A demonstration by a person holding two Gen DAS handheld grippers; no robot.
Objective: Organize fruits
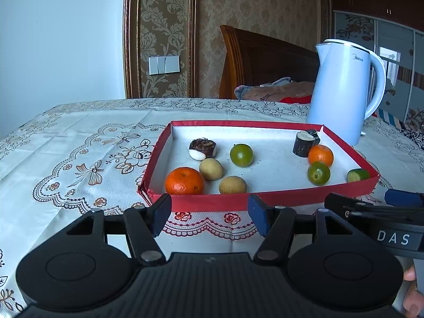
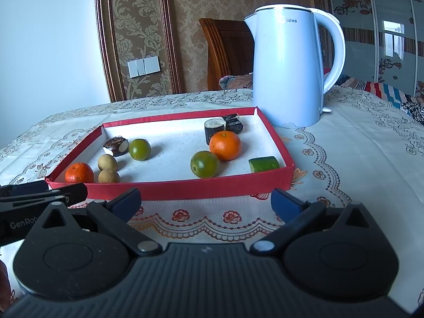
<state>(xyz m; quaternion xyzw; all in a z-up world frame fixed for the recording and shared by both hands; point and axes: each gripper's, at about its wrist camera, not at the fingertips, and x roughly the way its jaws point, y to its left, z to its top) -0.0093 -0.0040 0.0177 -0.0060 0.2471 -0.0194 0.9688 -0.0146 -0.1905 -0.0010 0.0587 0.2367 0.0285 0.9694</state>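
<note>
A red-rimmed tray with a white floor holds the fruit. At its near left lie an orange and two tan longans. Two green limes, a second orange, a cut green piece, dark sugarcane chunks and a dark water chestnut are spread about. My left gripper stands open just short of the tray's near wall. My right gripper also stands open before that wall, with nothing between its fingers.
A pale blue electric kettle stands behind the tray's far right corner. The table carries a lace-patterned cloth. A wooden headboard and bedding lie beyond. Each gripper shows at the edge of the other's view.
</note>
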